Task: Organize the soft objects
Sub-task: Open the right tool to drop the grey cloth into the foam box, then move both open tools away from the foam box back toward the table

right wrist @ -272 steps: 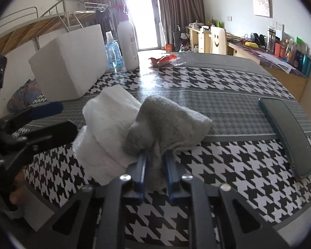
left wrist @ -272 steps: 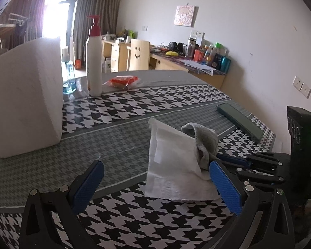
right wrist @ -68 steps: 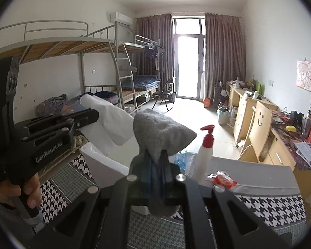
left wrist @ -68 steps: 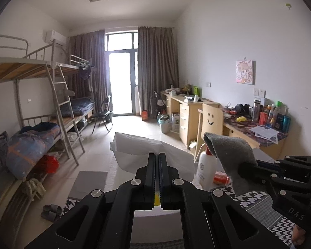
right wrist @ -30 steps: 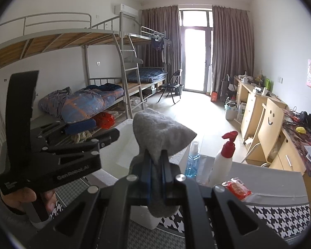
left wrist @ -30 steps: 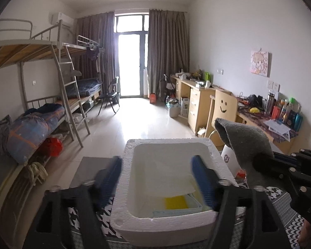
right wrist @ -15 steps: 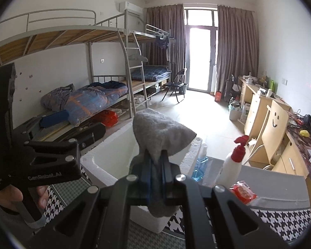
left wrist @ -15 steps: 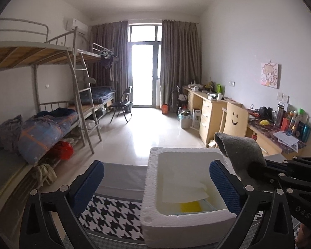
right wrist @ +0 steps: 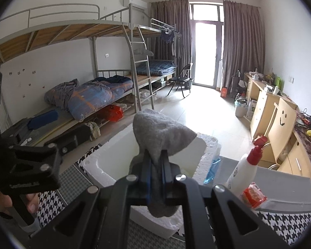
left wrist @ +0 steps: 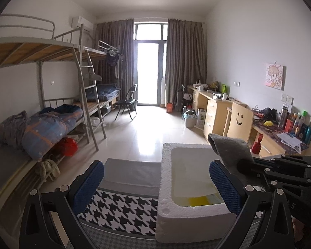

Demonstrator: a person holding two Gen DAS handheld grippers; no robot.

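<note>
My right gripper (right wrist: pixel 155 161) is shut on a grey cloth (right wrist: pixel 159 137) and holds it above the open white foam box (right wrist: pixel 205 151). In the left wrist view the grey cloth (left wrist: pixel 228 147) hangs over the right side of the foam box (left wrist: pixel 165 186). A white tissue (left wrist: pixel 192 176) lies inside the box over something yellow (left wrist: pixel 199 201). My left gripper (left wrist: pixel 155 184) is open and empty, level with the box's left wall. It also shows at the left of the right wrist view, its jaws hidden.
The box stands on a table with a houndstooth cloth (left wrist: pixel 122 211). A white pump bottle with red top (right wrist: pixel 244 166), a blue bottle (right wrist: pixel 212 168) and a red packet (right wrist: pixel 253 194) stand right of the box. Bunk beds (left wrist: pixel 51 108) are at left, desks (left wrist: pixel 217 110) at right.
My left gripper let go of the white tissue, which now lies in the box, and drew back to the left, open. My right gripper holds the grey cloth over the box.
</note>
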